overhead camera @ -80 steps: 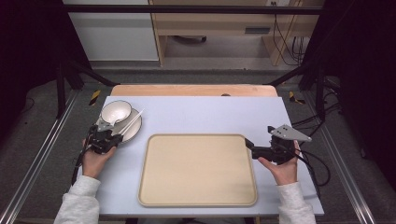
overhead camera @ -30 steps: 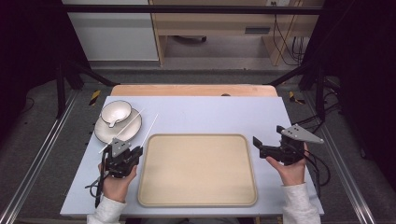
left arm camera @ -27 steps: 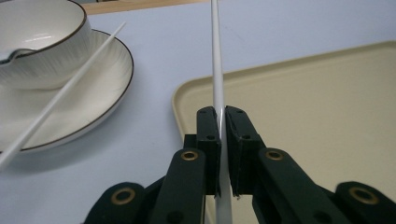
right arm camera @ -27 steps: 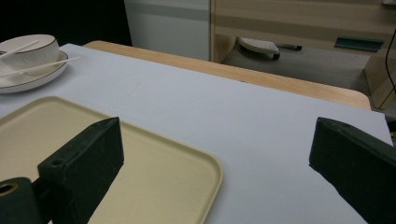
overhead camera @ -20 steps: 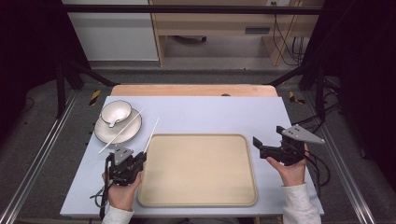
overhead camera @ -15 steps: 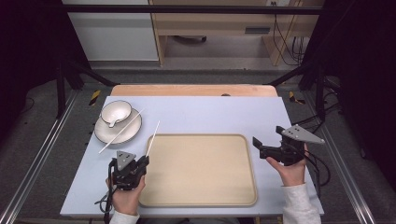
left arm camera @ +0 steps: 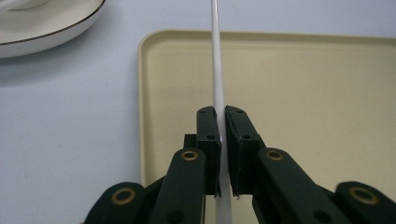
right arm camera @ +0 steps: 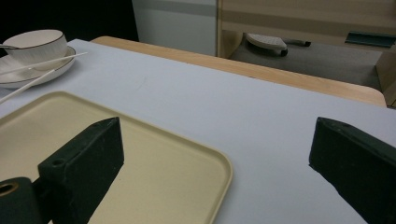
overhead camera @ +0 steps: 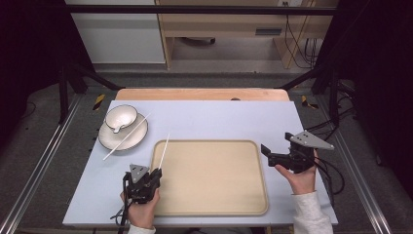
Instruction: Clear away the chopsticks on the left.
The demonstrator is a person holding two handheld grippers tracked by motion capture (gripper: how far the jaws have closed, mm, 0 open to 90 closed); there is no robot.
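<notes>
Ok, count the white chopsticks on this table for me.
2. One chopstick is clamped in the left gripper, at the tray's left edge. The other chopstick lies across the plate, beside the bowl. None seems hidden.

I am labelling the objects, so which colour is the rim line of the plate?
The plate is white with a thin dark rim line, clearest in the left gripper view.

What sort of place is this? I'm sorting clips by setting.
Probably a lab recording bench, not a home kitchen: a table between metal rails, loose cables behind, and only a tray, plate and bowl.
</notes>
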